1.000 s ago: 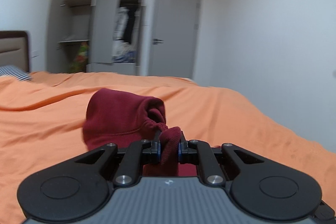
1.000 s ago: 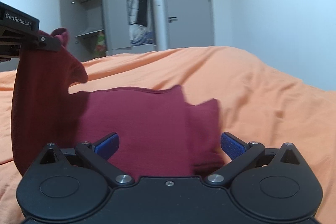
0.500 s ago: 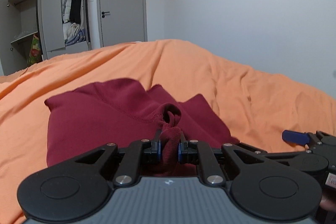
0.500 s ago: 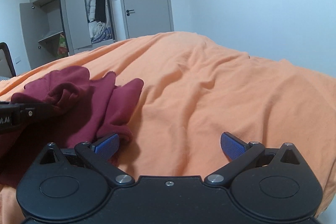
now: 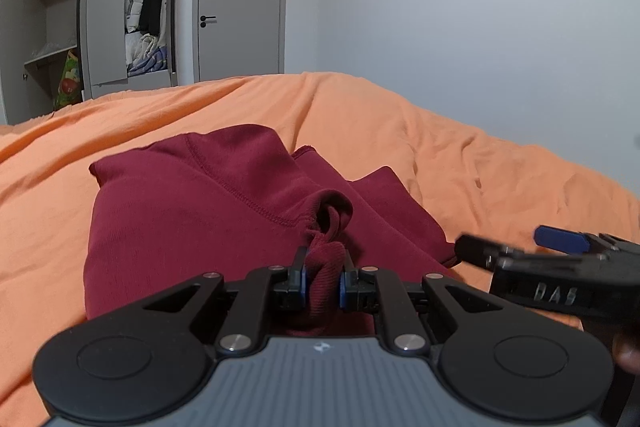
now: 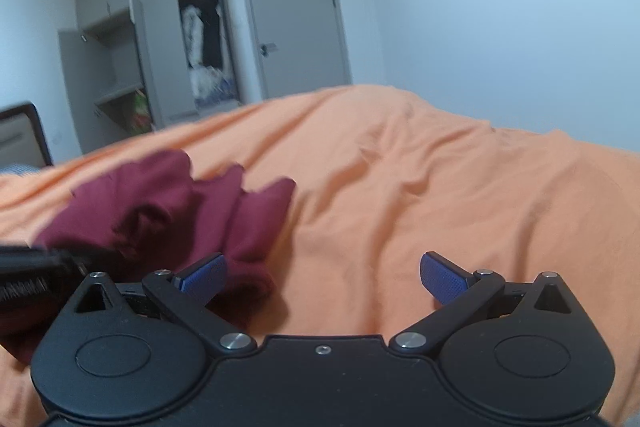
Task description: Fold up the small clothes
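Left black two-finger gripper (image 5: 322, 277) clamped tight on a bunched ribbed cuff of the dark red knit garment (image 5: 192, 211), blue pads pinching the fabric from both sides. Right black two-finger gripper (image 6: 322, 273) spread wide with nothing between its blue pads (image 6: 442, 277), held low over bare orange bedsheet (image 6: 420, 187) just beside the garment's right edge; seen from the left wrist view as a dark body at the lower right, close to the cloth but apparently not touching it. Compared with a second ago: lifted part of the garment brought down, so that it now lies in a low layered heap on the sheet rather than hanging in a tall column from the left tool; right tool shifted off the cloth and onto open sheet. Judged from that: one fold laid over, cuff not yet released, and the stack uneven, with stepped edges showing on the right side. Next probably a release of the cuff, then a fresh grip for the following fold or a smoothing pass. Farther off, the sheet rising in soft wrinkles; beyond it a grey closed door (image 5: 240, 3) and an open grey wardrobe (image 5: 104, 27) with clothes inside.
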A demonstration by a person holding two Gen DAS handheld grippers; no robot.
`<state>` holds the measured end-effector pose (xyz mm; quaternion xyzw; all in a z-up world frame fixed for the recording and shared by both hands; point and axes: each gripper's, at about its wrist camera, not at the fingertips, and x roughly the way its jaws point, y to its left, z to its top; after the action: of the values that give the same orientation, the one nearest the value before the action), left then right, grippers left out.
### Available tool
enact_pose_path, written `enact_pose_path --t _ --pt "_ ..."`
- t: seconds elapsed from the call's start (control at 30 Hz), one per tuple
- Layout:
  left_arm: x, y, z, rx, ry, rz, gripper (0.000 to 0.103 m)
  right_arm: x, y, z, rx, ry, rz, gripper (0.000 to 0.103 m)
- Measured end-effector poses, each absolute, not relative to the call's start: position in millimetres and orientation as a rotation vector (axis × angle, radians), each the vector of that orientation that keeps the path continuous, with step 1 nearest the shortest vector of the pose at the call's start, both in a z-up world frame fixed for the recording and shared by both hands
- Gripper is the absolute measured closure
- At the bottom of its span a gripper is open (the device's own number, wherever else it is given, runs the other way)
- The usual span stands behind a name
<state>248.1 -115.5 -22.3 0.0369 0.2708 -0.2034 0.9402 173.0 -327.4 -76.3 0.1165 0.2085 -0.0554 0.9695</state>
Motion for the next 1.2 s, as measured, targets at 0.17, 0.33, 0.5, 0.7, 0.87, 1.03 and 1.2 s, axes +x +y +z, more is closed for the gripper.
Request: enact_pose_path --t 0.17,0.33,0.5,0.7,0.87,1.03,1.2 --pt "248.0 -108.8 -28.4 0.054 0.553 -0.422 0.089 201.3 -330.1 -65.2 0.288 0.421 0.096 0.001" --pt "247.3 -103.9 -31.4 0.034 0.544 -0.427 0.089 251.9 -325.7 -53.7 0.320 0.432 0.329 0.007" --pt "241.0 -85.4 -24.9 -0.081 0.476 -0.416 0.089 308.9 -312.8 -54.3 0.290 0.528 0.411 0.018" --pt "232.6 -25.0 -1.4 -0.307 0.368 -0.348 0.089 321.7 -316.3 -43.5 0.367 0.502 0.417 0.013" --pt "233.4 -2.5 2.3 -0.364 0.360 -0.308 0.089 325.4 -324.3 -49.3 0.513 0.550 0.440 0.013" --pt "230.5 -0.7 1.6 -0.342 0.358 -0.311 0.089 328.4 -323.6 -50.5 0.624 0.601 0.525 0.014" --pt "229.6 -13.4 -1.3 -0.300 0.372 -0.329 0.089 335.6 -317.6 -46.1 0.739 0.634 0.610 0.012"
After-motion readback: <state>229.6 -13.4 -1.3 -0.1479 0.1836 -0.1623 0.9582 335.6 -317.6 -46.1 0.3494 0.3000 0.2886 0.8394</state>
